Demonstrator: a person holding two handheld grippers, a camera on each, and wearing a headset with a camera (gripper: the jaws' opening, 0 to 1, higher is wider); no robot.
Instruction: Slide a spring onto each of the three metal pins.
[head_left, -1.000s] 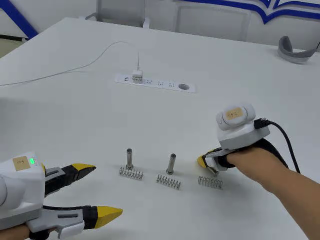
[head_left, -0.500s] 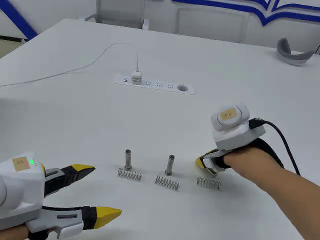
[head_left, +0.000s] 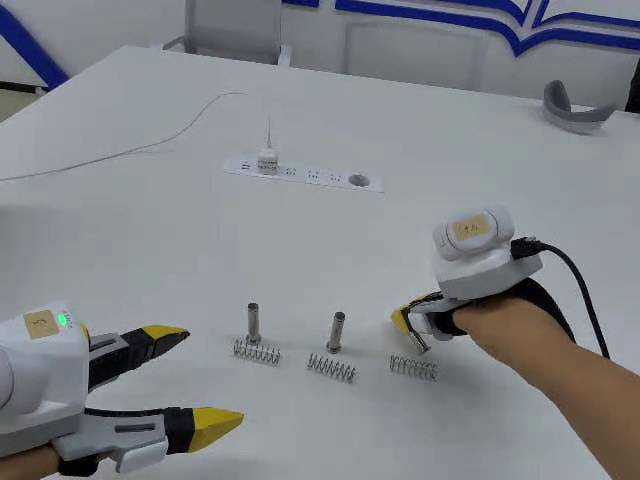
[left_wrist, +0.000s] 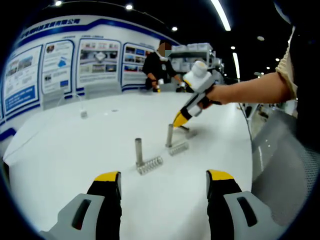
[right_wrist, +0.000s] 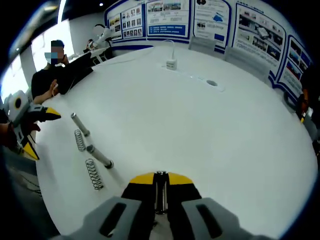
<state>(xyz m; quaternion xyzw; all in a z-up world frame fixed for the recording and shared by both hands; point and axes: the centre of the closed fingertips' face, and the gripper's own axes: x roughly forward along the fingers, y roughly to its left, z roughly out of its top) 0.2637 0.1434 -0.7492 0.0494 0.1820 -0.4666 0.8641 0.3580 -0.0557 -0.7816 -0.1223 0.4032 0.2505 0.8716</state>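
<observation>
Two metal pins stand upright on the white table, the left pin (head_left: 253, 321) and the middle pin (head_left: 337, 330). Three springs lie in front of them: left spring (head_left: 257, 351), middle spring (head_left: 331, 368), right spring (head_left: 413, 368). My right gripper (head_left: 404, 320) hovers just above the right spring, shut on the third pin (right_wrist: 160, 194), whose lower end (head_left: 420, 341) pokes down from the jaws. My left gripper (head_left: 195, 380) is open at the near left, empty, with its jaws (left_wrist: 164, 177) pointing at the pins (left_wrist: 139, 151) and springs (left_wrist: 150, 165).
A white power strip (head_left: 300, 173) with a plugged-in cable lies further back on the table. A grey headset band (head_left: 570, 108) rests at the far right. A chair stands behind the table's far edge. People sit at another table in the background.
The head camera has tilted a little, shifting the whole picture. Both grippers, the pins and the springs hold about the same places.
</observation>
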